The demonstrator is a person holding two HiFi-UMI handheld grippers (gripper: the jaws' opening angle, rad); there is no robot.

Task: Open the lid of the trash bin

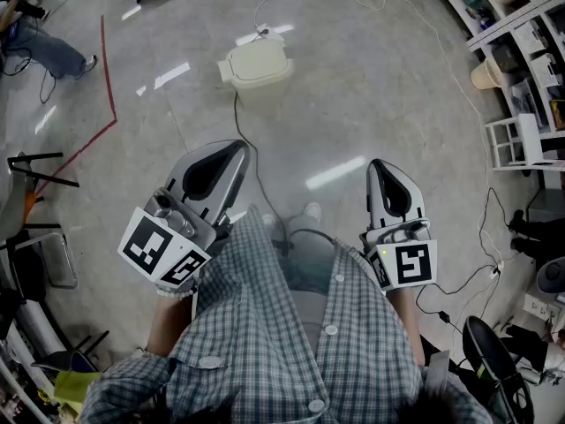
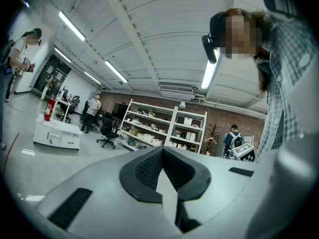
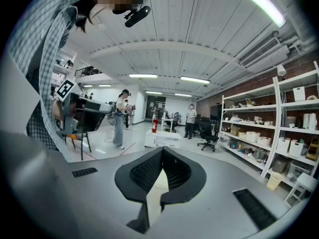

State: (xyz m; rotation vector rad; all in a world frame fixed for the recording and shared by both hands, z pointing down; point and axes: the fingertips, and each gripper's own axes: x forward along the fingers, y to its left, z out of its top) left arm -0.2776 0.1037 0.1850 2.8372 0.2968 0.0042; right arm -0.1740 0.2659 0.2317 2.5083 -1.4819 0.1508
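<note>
Floor (image 1: 371,95) open between my left gripper (image 1: 237,148), my right gripper (image 1: 378,166) and trash bin (image 1: 256,64); straight reach free. Black cable (image 1: 259,184) lies across floor from bin toward my feet. White cable (image 1: 465,87) loops on floor right of bin. Shelves (image 1: 521,25) and white rack (image 1: 516,144) crowd far right, chair (image 1: 44,259) far left, all well apart from bin.

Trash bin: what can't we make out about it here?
- trash bin lid: head view only, too small to show hinge side or any handle.
- Bin's far side: hidden behind its own lid.
- Left and right gripper views: aimed above the floor, bin out of frame.
- cable: contact with bin unclear.
</note>
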